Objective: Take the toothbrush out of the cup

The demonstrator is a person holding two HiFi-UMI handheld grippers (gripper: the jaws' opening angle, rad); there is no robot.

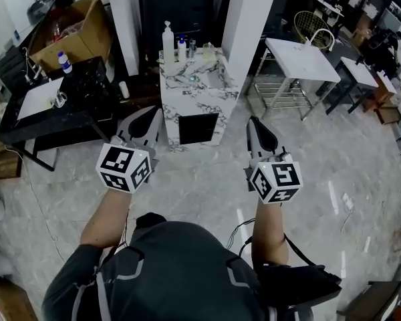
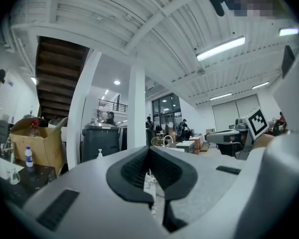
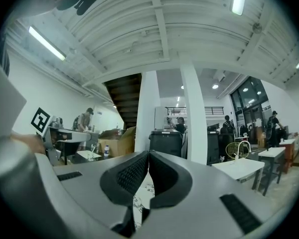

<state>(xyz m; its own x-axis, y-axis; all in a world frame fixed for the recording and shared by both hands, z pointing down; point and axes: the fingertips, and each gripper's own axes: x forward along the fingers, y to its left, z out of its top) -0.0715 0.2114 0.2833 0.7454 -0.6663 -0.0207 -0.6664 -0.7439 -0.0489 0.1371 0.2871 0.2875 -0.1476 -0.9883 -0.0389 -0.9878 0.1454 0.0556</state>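
Observation:
A marble-topped stand (image 1: 195, 92) is ahead of me on the floor. At its far edge stand a tall white pump bottle (image 1: 168, 42), a small blue-capped bottle (image 1: 181, 47) and a pale cup (image 1: 208, 52). It is too small to make out a toothbrush in it. My left gripper (image 1: 157, 116) points level at the stand's left side, still short of it. Its jaws are shut and empty (image 2: 149, 151). My right gripper (image 1: 253, 122) is held to the right of the stand, also shut with nothing between its pads (image 3: 148, 156).
A black table (image 1: 73, 122) with a white board and a bottle stands at the left, a cardboard box (image 1: 77, 32) behind it. Two white pillars (image 1: 250, 19) flank a black bin (image 1: 180, 5) behind the stand. White tables (image 1: 301, 59) stand at the right. People are far off.

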